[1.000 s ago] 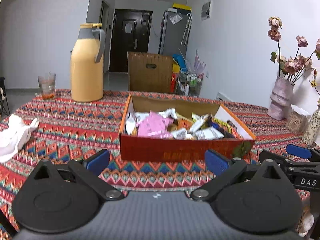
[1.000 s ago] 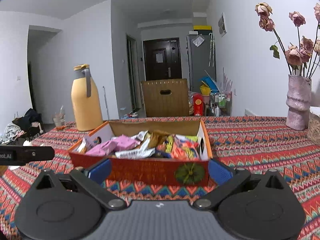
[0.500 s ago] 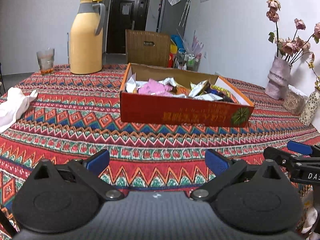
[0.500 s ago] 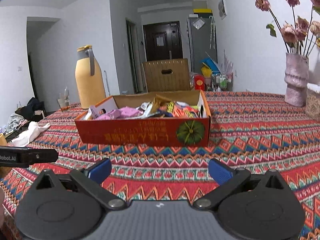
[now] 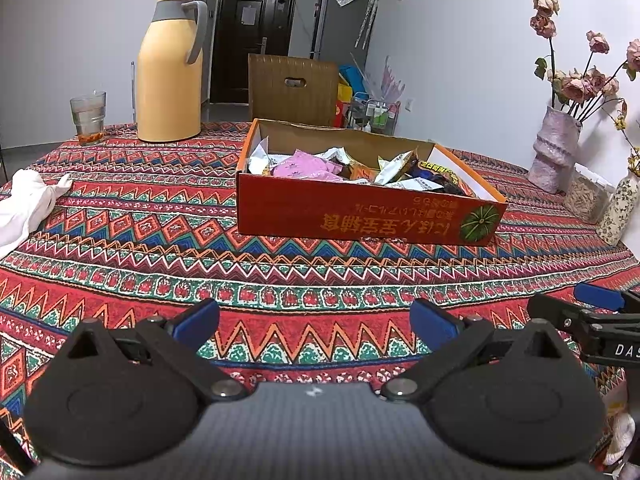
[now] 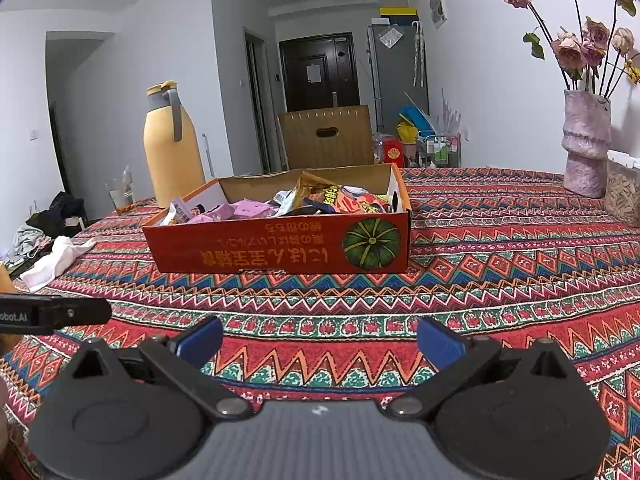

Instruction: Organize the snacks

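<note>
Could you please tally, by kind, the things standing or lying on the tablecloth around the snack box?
Yellow thermos jug: 1
Drinking glass: 1
White cloth: 1
Vases: 2
Clear container of seeds: 1
Total: 6

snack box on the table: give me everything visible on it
The snack box is a shallow, open-topped red cardboard tray with orange rims and plain brown inner walls. Its front face carries upside-down yellow print and a green pumpkin picture. It sits flat on the patterned tablecloth, heaped with mixed snack packets. Neither claw touches it.
</note>
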`<state>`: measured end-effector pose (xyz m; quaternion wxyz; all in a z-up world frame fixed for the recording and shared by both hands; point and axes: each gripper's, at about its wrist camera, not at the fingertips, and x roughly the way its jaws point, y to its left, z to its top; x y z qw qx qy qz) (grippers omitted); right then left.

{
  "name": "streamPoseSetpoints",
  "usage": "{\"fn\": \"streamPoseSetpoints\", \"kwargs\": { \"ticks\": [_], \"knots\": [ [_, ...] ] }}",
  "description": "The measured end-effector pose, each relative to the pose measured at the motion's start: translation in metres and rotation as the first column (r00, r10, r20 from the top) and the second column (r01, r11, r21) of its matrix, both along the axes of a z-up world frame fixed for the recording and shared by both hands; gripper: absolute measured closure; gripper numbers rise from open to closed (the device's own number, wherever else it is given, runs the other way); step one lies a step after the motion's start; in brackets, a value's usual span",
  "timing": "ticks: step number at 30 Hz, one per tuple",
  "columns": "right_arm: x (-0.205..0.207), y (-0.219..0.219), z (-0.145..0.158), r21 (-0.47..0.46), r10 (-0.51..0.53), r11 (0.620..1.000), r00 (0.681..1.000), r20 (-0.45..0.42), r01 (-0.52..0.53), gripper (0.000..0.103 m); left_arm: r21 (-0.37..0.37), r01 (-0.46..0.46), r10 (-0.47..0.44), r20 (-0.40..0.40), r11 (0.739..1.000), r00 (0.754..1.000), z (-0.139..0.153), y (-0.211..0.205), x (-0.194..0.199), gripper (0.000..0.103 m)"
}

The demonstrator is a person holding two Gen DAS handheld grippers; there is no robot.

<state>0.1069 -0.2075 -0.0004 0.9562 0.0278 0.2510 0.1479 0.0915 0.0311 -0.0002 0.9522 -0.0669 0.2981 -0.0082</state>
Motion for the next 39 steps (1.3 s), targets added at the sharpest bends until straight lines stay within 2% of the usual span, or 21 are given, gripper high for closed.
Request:
{"fn": "streamPoseSetpoints", "kwargs": {
  "ticks": [39],
  "knots": [
    [0.0015,0.0018,-0.0010,-0.002,0.003,1.000,1.000,-0.003,-0.003,0.000,-0.007,0.008,-0.007,0.007,1.000,1.000,0.0000,0.0007,-0.0016,0.000]
  ]
}}
